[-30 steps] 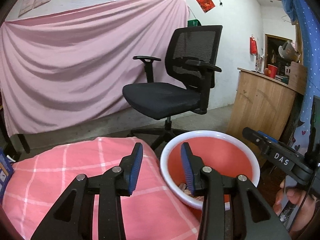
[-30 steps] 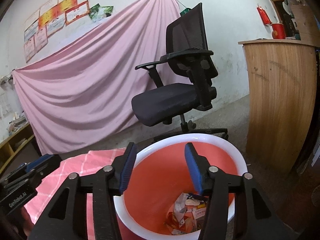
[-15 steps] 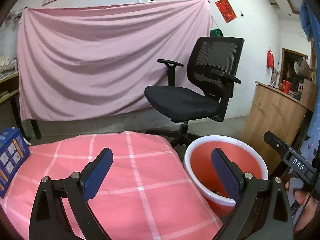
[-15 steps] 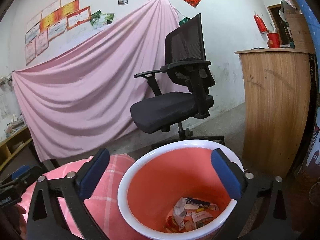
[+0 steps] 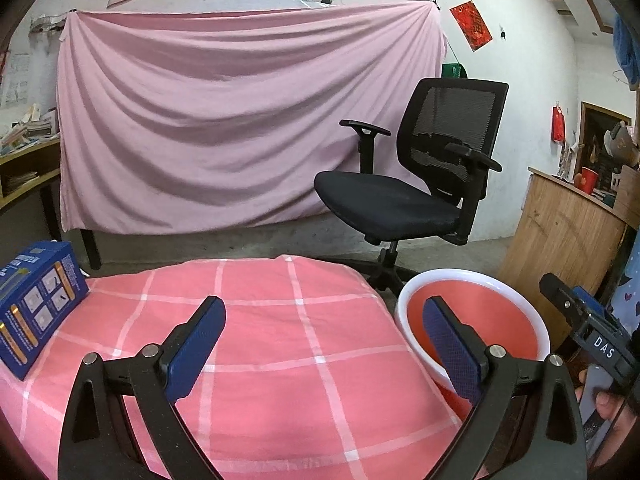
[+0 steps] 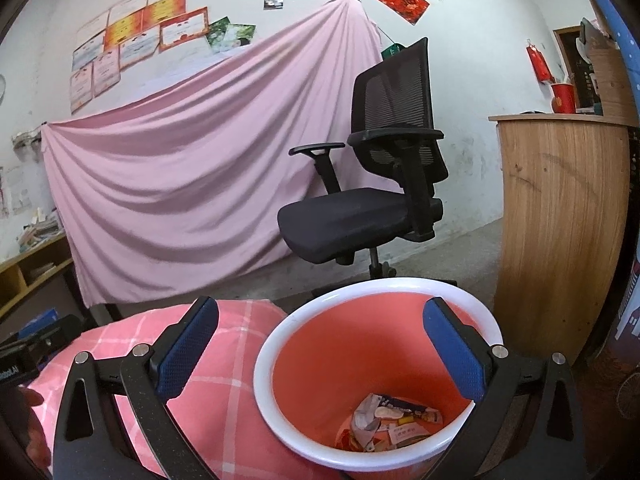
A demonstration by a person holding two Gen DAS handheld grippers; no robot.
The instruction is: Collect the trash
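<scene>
A red bin with a white rim (image 6: 376,296) stands beside the table and holds several crumpled wrappers (image 6: 390,420) at its bottom. My right gripper (image 6: 320,354) is open and empty, held above the bin's mouth. My left gripper (image 5: 324,344) is open and empty above the pink checked tablecloth (image 5: 280,300); the bin (image 5: 472,280) is at its right. The right gripper (image 5: 588,328) also shows at the right edge of the left wrist view.
A blue carton (image 5: 36,300) lies on the cloth at the left. A black office chair (image 5: 420,192) stands behind the bin before a pink sheet (image 5: 220,128). A wooden counter (image 6: 560,220) is at the right. A shelf (image 5: 24,172) is at far left.
Both grippers have opened wide from nearly closed. The left gripper has swung left and back over the cloth, bringing the blue carton into view. The right gripper stays over the bin.
</scene>
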